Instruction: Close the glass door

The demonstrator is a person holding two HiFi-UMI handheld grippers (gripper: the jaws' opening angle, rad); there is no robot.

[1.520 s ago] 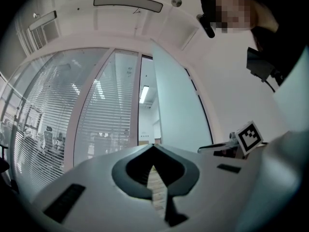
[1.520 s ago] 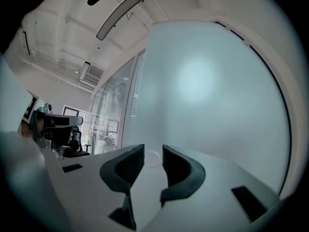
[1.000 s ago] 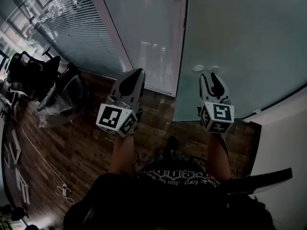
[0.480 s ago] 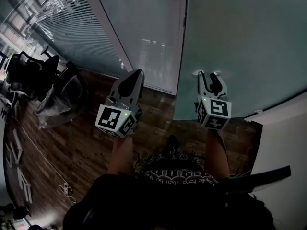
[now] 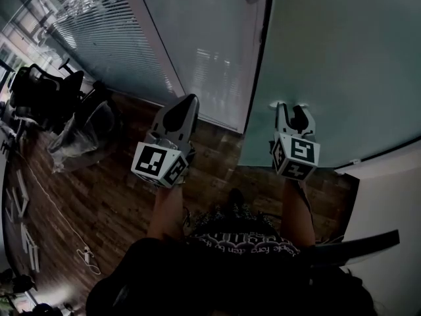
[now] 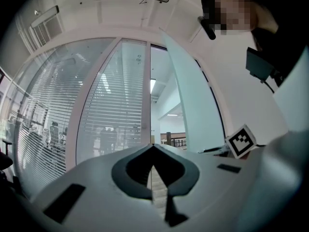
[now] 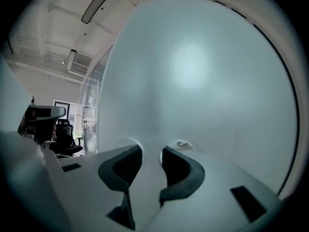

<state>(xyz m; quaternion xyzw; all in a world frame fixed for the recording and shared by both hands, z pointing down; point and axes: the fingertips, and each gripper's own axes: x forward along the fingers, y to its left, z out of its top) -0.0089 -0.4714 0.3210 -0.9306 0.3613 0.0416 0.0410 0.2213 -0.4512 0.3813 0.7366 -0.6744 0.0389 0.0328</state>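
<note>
Glass door (image 5: 335, 58): frosted and upright, long axis vertical, ajar at the right of the head view. Its face is toward the person and its free edge points left at the blinded glass partition (image 5: 112, 38). Right gripper (image 5: 293, 108): jaws apart, just narrowed slightly, nothing between them, both tips at the door face and seemingly touching, likely spread to push it shut. Left gripper (image 5: 189, 101): jaws together, empty, held clear of the door, apparently idle.

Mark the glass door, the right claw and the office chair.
glass door (image 5: 342, 58): head view, on the frosted pane.
right claw (image 5: 293, 108): head view, between its fingertips.
office chair (image 5: 39, 94): head view, on its dark body.
</note>
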